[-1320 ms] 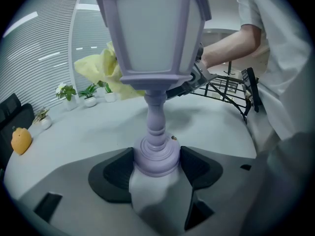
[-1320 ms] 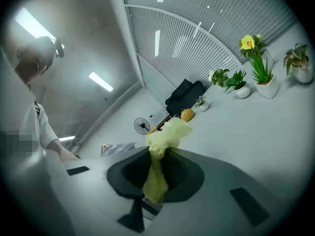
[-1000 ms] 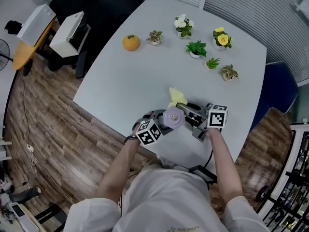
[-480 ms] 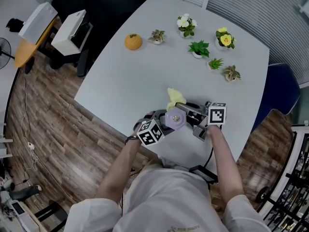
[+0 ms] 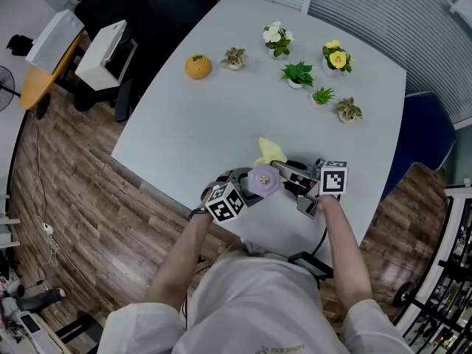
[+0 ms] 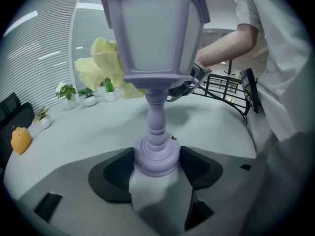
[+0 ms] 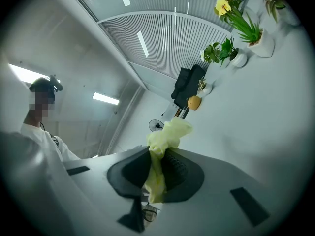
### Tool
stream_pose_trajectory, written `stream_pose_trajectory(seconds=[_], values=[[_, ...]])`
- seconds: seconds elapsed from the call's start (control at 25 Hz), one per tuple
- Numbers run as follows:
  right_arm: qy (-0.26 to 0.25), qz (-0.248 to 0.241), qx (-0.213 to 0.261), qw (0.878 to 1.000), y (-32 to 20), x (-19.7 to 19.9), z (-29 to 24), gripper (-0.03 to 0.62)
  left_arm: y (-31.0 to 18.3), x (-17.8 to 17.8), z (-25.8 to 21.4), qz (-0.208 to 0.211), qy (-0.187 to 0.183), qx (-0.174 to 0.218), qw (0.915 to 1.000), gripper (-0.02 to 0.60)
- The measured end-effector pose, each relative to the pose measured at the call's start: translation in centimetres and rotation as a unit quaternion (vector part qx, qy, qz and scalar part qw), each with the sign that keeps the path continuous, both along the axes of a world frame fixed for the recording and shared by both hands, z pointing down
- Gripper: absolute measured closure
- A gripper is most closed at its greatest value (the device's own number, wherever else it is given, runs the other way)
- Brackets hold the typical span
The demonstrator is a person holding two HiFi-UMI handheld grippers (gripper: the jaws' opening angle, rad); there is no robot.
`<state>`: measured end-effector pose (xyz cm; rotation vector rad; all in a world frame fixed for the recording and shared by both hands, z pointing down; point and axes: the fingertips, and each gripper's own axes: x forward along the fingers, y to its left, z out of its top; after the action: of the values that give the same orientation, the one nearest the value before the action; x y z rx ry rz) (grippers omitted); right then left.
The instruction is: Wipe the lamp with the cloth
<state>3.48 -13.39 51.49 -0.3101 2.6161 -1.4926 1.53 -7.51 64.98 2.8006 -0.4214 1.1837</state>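
Left tongs (image 6: 156, 162), right tongs (image 7: 156, 170): both clamped.

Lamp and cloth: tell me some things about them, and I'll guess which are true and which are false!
1. The left tongs hold the purple lamp by its foot. True.
2. The right tongs are empty. False: they pinch the yellow cloth.
3. The cloth is wrapped round the lamp's foot. False: it is up beside the lamp's head.
4. Little potted plants stand on the far side of the table. True.
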Motion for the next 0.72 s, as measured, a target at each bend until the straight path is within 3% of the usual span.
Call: stream_pose_trajectory(seconds=[0.72], values=[[0.021, 0.006, -0.007, 1.000, 1.3, 1.2, 1.8, 0.537, -0.3, 0.0, 0.3, -0.002, -0.002, -0.002, 1.0000, 0.270]])
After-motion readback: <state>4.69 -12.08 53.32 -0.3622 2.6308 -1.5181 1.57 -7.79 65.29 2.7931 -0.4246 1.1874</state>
